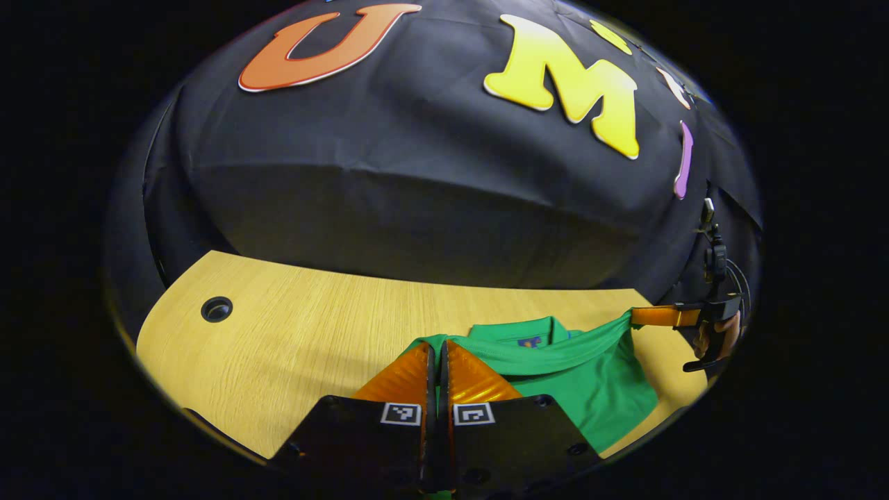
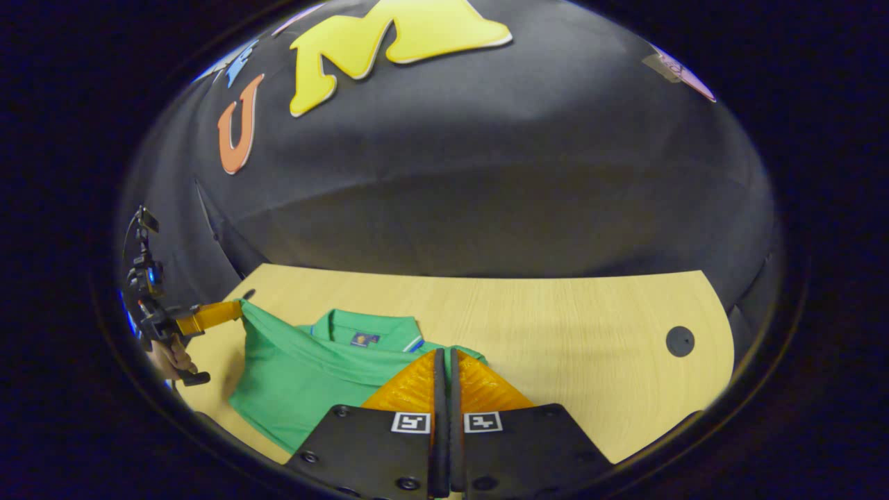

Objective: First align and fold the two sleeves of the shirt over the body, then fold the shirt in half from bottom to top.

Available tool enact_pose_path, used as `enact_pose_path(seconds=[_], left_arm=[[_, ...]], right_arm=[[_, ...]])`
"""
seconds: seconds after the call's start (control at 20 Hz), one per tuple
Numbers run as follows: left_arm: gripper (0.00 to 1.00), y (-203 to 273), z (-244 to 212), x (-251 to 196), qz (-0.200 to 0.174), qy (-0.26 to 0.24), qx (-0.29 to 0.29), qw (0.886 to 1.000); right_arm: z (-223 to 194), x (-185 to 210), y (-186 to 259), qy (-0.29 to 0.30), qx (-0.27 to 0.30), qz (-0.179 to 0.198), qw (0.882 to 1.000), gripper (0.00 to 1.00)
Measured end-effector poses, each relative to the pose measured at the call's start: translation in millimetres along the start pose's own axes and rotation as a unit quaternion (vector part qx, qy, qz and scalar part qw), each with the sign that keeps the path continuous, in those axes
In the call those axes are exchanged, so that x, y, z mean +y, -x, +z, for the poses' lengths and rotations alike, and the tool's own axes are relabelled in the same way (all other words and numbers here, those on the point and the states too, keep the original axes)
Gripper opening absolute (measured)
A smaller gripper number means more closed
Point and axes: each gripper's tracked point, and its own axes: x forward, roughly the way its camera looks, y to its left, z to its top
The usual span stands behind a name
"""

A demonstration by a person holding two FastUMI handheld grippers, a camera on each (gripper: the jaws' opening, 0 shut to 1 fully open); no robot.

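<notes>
A green polo shirt (image 1: 597, 389) lies on the wooden table (image 1: 292, 333), its collar (image 1: 528, 330) toward the wall. My left gripper (image 1: 439, 345) is shut on one corner of a lifted shirt edge. That edge stretches taut across the body to my right gripper (image 1: 635, 317), which pinches the other end. In the right gripper view, my right gripper (image 2: 444, 352) is closed on green fabric just in front of the collar (image 2: 368, 328). The left gripper (image 2: 236, 310) holds the far corner of the shirt (image 2: 292, 382) at the left.
The table (image 2: 590, 326) has a round cable hole (image 1: 217, 309) near its left end and another cable hole (image 2: 680, 341) near its right end. The black cloth wall rises right behind it. A hand (image 2: 177, 357) grips the left gripper's handle.
</notes>
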Motion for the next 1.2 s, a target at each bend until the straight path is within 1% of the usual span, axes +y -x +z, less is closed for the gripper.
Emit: enact_pose_path(seconds=[0.1,0.15,0.2,0.25,0.3,0.35,0.4,0.45,0.5,0.55,0.6,0.7,0.75,0.8,0.85,0.9,0.95,1.1,1.15,1.2], left_arm=[[0.03,-13,-13,6,0.017,0.002,0.010,1.000],[0.04,-16,-17,9,0.026,0.000,0.015,1.000],[0.14,-20,-23,11,0.027,0.002,0.022,0.999],[0.06,-22,-27,12,0.031,0.005,0.029,0.999],[0.10,-24,-31,15,0.039,0.009,0.037,0.999],[0.12,-22,-35,17,0.046,0.013,0.048,0.998],[0.24,-22,-38,20,0.058,0.010,0.055,0.997],[0.34,-16,-40,21,0.065,0.008,0.062,0.996],[0.46,-8,-36,20,0.070,0.009,0.064,0.995],[0.55,1,-29,20,0.075,0.012,0.060,0.995],[0.84,11,-22,22,0.081,0.015,0.053,0.995],[0.98,37,2,24,0.099,0.014,0.033,0.994],[0.99,50,14,22,0.102,0.014,0.022,0.994],[0.99,69,29,18,0.104,0.013,0.008,0.994],[0.99,87,45,12,0.104,0.009,-0.008,0.994],[0.99,107,62,5,0.105,0.004,-0.025,0.994],[0.99,130,79,-4,0.105,-0.002,-0.040,0.994],[0.99,209,115,-33,0.104,-0.010,-0.091,0.990],[0.99,230,122,-45,0.104,-0.011,-0.106,0.989],[0.99,252,131,-56,0.103,-0.012,-0.123,0.987]], right_arm=[[-8,-5,-10,0.007,0.006,-0.010,1.000,0.05],[-9,-9,-14,0.012,0.005,-0.017,1.000,0.08],[-10,-11,-14,0.015,0.006,-0.021,1.000,0.10],[-11,-8,-12,0.016,0.004,-0.028,0.999,0.13],[-12,-10,-12,0.016,0.004,-0.031,0.999,0.11],[-12,-11,-12,0.013,0.005,-0.033,0.999,0.21],[-14,-12,-8,0.009,0.009,-0.036,0.999,0.39],[-14,-12,0,0.005,0.006,-0.039,0.999,0.39],[-12,-10,7,0.006,0.002,-0.039,0.999,0.39],[-8,-8,18,0.013,-0.007,-0.043,0.999,0.44],[-2,-5,31,0.019,-0.019,-0.047,0.999,0.57],[10,5,58,0.026,-0.043,-0.059,0.997,0.84],[17,11,74,0.028,-0.054,-0.064,0.996,0.97],[22,19,92,0.031,-0.066,-0.069,0.995,0.97],[30,28,111,0.035,-0.080,-0.071,0.994,0.93],[37,37,131,0.039,-0.096,-0.074,0.992,0.93],[45,47,154,0.039,-0.113,-0.078,0.990,0.98],[62,74,228,0.030,-0.170,-0.094,0.980,0.98],[66,85,255,0.030,-0.188,-0.098,0.977,0.93],[68,96,281,0.032,-0.208,-0.100,0.973,0.98]])
